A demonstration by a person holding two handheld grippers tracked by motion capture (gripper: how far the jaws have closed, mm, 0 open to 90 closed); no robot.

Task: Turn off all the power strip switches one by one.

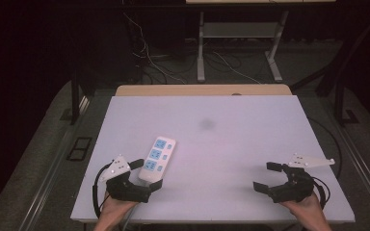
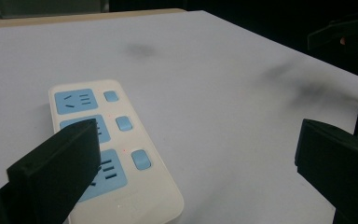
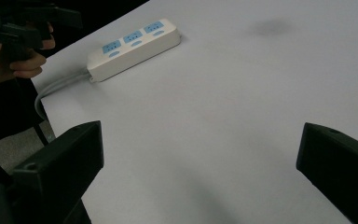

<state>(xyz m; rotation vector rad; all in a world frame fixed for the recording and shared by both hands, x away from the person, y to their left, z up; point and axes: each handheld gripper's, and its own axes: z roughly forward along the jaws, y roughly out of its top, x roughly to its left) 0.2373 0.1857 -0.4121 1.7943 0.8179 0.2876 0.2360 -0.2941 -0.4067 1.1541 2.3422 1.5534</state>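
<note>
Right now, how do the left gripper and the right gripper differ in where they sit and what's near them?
The left gripper sits at the near end of the power strip, one jaw above its sockets; the right gripper is over bare table, far from the strip. The left gripper points up the table; the right gripper points toward the left side. Both are open and hold nothing.

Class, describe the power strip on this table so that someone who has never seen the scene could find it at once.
Start at the large pale matte table and go to its near left part, just ahead of the left gripper, whose jaws stand open. There lies a cream plastic power strip, rounded and oblong. Its three blue socket panels, each with a small blue button, and its grey cable set it apart.
</note>
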